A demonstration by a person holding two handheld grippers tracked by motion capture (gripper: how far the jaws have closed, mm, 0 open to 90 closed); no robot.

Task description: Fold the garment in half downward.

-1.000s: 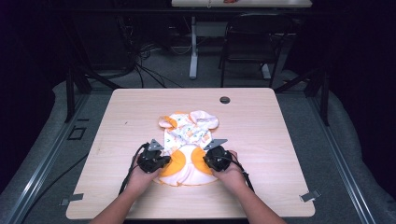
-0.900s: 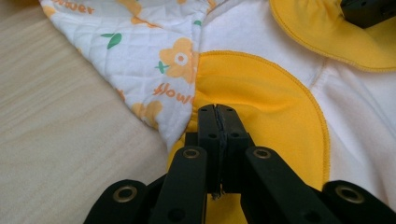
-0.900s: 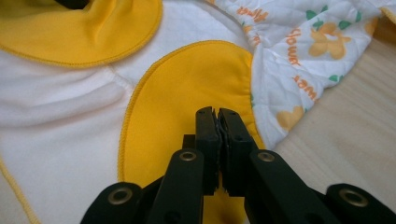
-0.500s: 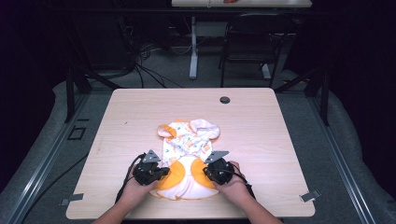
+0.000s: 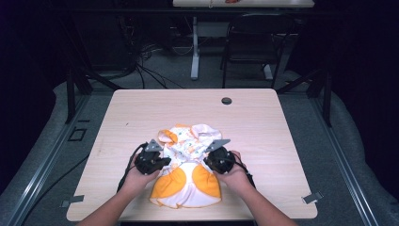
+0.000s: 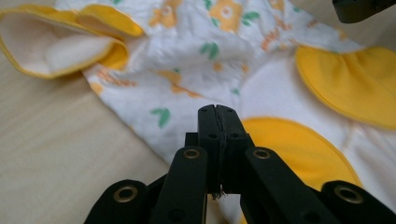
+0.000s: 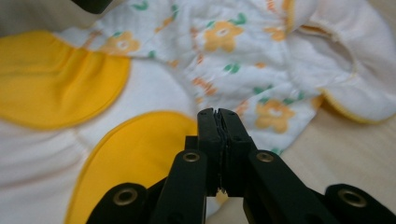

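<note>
**Baby garment held at both sides near the table's front edge**

The baby garment (image 5: 187,174), white with an orange flower print and two rounded yellow patches, lies on the near half of the table (image 5: 263,122), its lower end reaching the front edge and its sleeves and neck opening pointing away from the person. In the left gripper view the print, one yellow patch and a yellow-edged sleeve (image 6: 60,46) spread across the wood; the right gripper view shows both patches and the other sleeve (image 7: 355,88).

The left gripper (image 5: 162,161) sits at the garment's left side, its jaws pressed together with a sliver of cloth caught at the tips. The right gripper (image 5: 210,160) sits at the right side and its jaws have just been closing; they now meet tip to tip, with cloth pinched between them. Each gripper rests in a hand, forearms coming in from the bottom of the high view.

Farther off, a small dark round fitting (image 5: 226,100) is set in the tabletop near the far edge, well apart from the garment
</note>
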